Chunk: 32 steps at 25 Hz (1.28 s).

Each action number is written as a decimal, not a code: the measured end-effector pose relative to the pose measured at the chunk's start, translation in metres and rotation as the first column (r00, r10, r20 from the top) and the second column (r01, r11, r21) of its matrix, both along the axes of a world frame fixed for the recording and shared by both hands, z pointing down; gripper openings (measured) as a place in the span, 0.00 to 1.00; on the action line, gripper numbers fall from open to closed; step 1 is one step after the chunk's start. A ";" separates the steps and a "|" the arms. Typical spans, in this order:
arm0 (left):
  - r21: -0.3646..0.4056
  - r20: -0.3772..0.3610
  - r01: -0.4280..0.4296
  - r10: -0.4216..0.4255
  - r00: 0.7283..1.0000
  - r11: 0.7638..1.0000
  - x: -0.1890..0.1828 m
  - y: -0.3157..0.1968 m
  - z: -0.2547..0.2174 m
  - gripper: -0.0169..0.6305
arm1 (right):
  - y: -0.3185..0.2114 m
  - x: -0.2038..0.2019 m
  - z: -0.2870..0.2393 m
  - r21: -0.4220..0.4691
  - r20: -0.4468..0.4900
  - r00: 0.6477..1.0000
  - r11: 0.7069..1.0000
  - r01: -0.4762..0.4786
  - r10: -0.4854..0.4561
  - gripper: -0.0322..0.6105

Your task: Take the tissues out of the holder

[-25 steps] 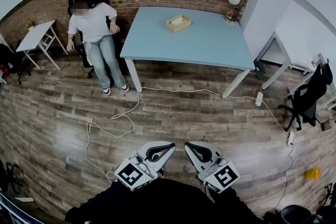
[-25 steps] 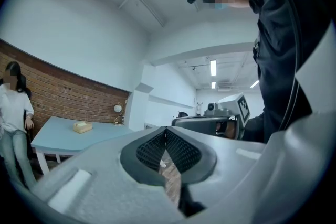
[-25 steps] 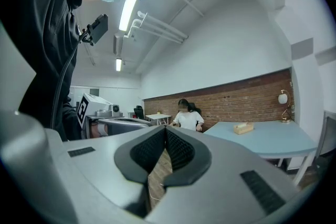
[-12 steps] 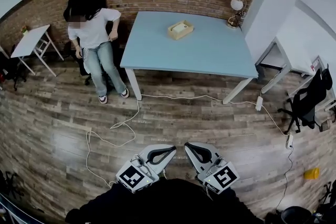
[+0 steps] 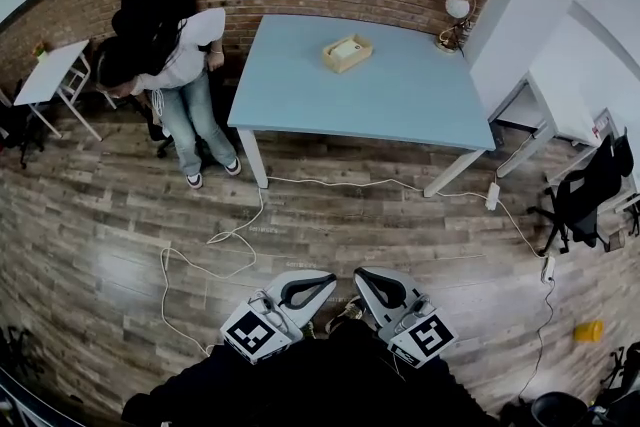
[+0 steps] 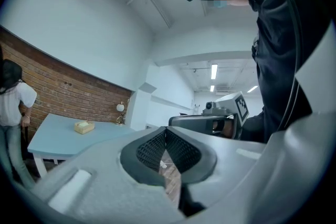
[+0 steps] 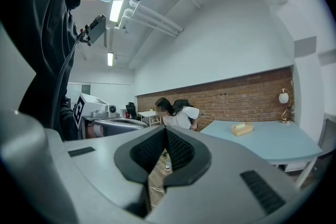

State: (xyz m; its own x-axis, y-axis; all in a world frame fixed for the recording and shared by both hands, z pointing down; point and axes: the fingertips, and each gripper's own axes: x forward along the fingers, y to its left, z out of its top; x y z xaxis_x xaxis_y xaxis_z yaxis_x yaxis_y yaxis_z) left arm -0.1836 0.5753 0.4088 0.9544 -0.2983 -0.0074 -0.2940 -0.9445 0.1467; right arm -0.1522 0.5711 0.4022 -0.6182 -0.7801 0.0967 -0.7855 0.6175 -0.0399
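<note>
L tool (image 6: 166,131): jaws pressed together, nothing between. R tool (image 7: 165,131): same, jaws together, empty. Both sit side by side over the wood floor (image 5: 120,215), well apart from the worktop (image 5: 400,105). The holder (image 5: 347,53), w/ tissues (image 5: 345,47) inside, stands near the worktop's far edge, approx. mid-length. A lamp (image 5: 456,13) stands at the far right corner. A person (image 5: 180,65) stands beside the left edge.

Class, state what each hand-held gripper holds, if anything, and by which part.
Nothing is held. The left hand-held gripper and the right hand-held gripper are both shut and empty; the tissue holder sits far off on the blue table.
</note>
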 end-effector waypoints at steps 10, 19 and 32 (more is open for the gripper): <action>0.006 0.025 0.018 -0.019 1.000 1.000 0.028 -0.053 0.000 0.04 | -0.053 0.034 -0.002 0.017 0.007 1.000 1.000 0.004 -0.005 0.06; 0.033 0.030 0.056 -0.057 0.998 0.998 0.078 -0.123 -0.009 0.04 | -0.118 0.083 -0.007 0.031 0.020 0.999 0.999 0.039 -0.040 0.06; 0.030 0.057 0.110 -0.111 0.992 0.993 0.151 -0.194 -0.014 0.04 | -0.187 0.154 -0.009 0.034 0.044 0.993 0.993 0.109 -0.110 0.06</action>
State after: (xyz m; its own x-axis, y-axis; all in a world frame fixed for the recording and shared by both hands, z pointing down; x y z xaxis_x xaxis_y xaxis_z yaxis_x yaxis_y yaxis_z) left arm -0.0322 0.3816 0.3943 0.9146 -0.4026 0.0378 -0.4043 -0.9090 0.1009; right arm 0.0018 0.3842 0.3930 -0.7033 -0.7096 0.0429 -0.7108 0.7013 -0.0529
